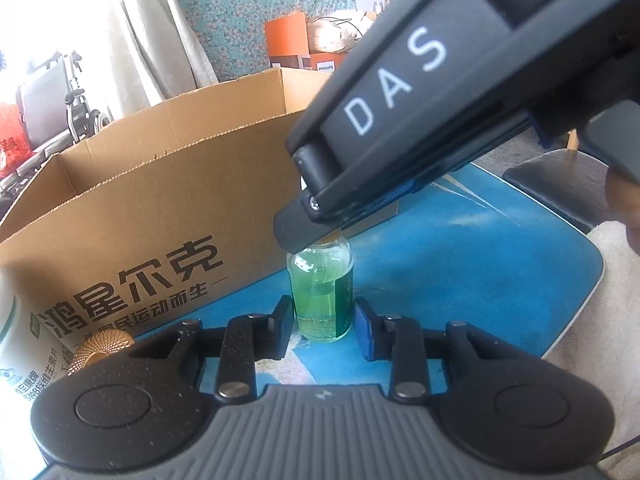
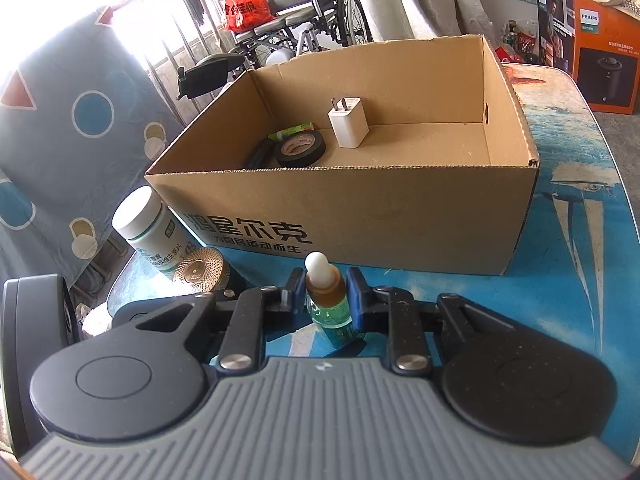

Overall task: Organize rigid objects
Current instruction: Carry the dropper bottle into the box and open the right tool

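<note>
A small glass dropper bottle (image 1: 322, 292) of green liquid stands upright on the blue table, in front of the open cardboard box (image 1: 132, 216). My left gripper (image 1: 324, 328) is open, its fingers on either side of the bottle's base with small gaps. My right gripper (image 2: 322, 294) comes down from above and is shut on the bottle (image 2: 326, 300) at its amber neck, under the white rubber bulb. The right gripper's body (image 1: 420, 92) fills the upper right of the left wrist view. The box (image 2: 360, 216) holds a white charger (image 2: 348, 122), a black tape roll (image 2: 299, 150) and a green tube.
A white supplement bottle (image 2: 150, 230) and a gold-capped jar (image 2: 200, 270) stand left of the box front. A black stool (image 1: 560, 184) is past the table's right edge. Orange Philips boxes (image 2: 600, 52) and a wheelchair (image 2: 316, 12) stand behind.
</note>
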Motion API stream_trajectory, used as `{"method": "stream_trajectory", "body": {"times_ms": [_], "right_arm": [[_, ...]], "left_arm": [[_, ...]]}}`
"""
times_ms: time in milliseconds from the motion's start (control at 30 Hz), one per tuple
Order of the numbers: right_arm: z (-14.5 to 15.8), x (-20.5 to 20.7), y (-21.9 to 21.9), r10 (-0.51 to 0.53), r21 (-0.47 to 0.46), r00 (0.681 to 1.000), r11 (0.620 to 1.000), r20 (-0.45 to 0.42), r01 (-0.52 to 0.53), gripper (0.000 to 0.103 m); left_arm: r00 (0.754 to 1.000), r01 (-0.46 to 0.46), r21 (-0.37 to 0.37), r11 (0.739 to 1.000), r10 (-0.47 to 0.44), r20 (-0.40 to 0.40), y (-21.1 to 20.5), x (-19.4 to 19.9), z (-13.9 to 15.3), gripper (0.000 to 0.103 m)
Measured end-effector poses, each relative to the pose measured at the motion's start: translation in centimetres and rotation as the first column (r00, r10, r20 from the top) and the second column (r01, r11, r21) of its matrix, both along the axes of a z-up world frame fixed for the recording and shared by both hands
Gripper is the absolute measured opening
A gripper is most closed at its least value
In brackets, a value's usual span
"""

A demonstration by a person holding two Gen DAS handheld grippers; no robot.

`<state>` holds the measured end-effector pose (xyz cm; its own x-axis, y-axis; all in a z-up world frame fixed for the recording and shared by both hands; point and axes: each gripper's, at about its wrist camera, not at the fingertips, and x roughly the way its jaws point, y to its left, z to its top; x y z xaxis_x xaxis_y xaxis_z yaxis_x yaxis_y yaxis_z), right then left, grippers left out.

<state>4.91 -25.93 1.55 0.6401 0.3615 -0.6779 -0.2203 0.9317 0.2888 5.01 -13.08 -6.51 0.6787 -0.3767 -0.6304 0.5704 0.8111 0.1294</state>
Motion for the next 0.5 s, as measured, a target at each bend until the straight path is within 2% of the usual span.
{"method": "stream_trajectory", "body": {"times_ms": [133,300,500], "right_arm": [[1.5,-1.0,0.1,0.012,0.003,0.999,1.0,0.034,-0.012,0.02],[5.8,-1.9,0.6,0.069,-0.001,0.988,0.998,0.135,-0.069,0.02],[11.2,0.0,1.1,0.151,-0.014,0.962,0.988,0.229,-0.152,0.02]], "left_arm": [[1.0,-0.008,-0.001,1.0,0.008,0.03,0.2,-1.2,1.6,0.033],[0.994,-0.033,-0.024,0.999,0.035,0.1,1.1,-2.2,5.7,0.033],[0.988,-0.077,-0.026,0.997,0.08,0.133,1.2,0.2,10.6,0.033]]}}
